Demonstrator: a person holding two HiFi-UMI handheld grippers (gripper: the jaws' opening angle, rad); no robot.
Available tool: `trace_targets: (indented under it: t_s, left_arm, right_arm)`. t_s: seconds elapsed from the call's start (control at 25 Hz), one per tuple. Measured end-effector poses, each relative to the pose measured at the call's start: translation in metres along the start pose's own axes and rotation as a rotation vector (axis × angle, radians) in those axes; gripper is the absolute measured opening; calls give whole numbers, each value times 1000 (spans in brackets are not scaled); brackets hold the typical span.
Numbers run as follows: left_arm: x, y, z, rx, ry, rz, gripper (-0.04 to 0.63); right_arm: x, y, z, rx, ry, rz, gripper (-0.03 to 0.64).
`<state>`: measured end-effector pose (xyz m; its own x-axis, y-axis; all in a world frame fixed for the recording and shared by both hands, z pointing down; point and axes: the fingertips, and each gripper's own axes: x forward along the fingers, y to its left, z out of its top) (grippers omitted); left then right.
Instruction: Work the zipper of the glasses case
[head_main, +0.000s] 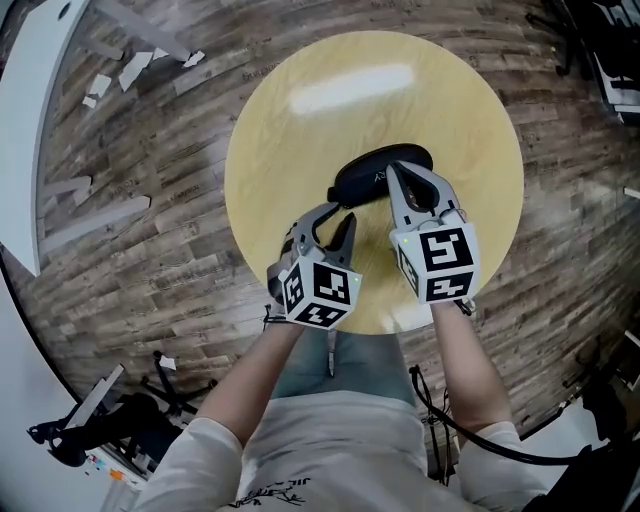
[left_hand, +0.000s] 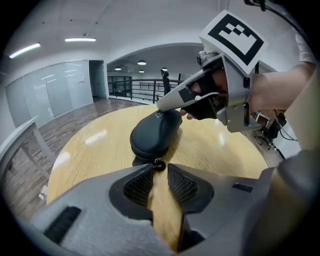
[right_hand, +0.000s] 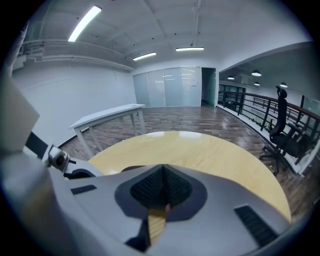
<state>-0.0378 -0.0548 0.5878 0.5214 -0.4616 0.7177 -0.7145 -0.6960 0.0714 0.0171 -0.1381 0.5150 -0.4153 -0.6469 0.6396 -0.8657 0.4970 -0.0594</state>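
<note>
Round pale wooden table (head_main: 300, 120) on a dark plank floor (head_main: 140, 250). The black oval zippered glasses case (head_main: 362, 178) lies flat on the tabletop a little past centre, long axis running left to right in the head view.

Left gripper (head_main: 340, 212) points down at the case's near left end. In the left gripper view its jaws stand spread, with bare table wood showing in the gap between the ribbed pads. They pinch nothing. The small dark metal zipper pull ring (left_hand: 158, 164) hangs off the near end of the case (left_hand: 152, 132), right at the jaw tips and in line with the gap. The pads do not press on it.

Right gripper (head_main: 393, 172) lies over the right part of the case, angled toward its top. In the right gripper view its jaws (right_hand: 162, 167) are pressed together, the ribbed pads meeting along a centre line with nothing seen between them. From the left gripper view, the closed tip of the right gripper (left_hand: 163, 103) sits at the case's upper surface. Whether it touches or only hovers just above, I cannot tell.

A bare forearm (head_main: 255, 370) runs up to the marker cube (head_main: 322, 292) on the left gripper.

Background, right gripper view: white desk (right_hand: 107, 112), black office chair (right_hand: 281, 120) by a railing.
</note>
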Motion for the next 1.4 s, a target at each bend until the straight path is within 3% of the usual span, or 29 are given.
trace_targets:
  t_s: [0.24,0.52,0.72,0.88,1.04,1.2,1.4]
  left_arm:
    - [1,10,7,68,22,42,90]
    - [5,16,9,69,11,51,56]
    - [6,17,8,33,18,7,23]
    - [3,21,7,81,38,22,20]
    - [2,20,5,72,35,0,8]
    - [2,21,7,142,26,-2,5]
    - [3,20,7,127,18,-21,3]
  right_arm:
    - [10,-3,2,-19,34,-1,3]
    - [20,-6,3,40,85,28,3]
    - [19,-6,2,49,93,49,3]
    - [20,-5,3,5,104,48,3]
    - [19,-4,2,16,97,50,3]
    - [20,-5,3,17,89,46,3]
    - [19,-5,1,4,105,52,3]
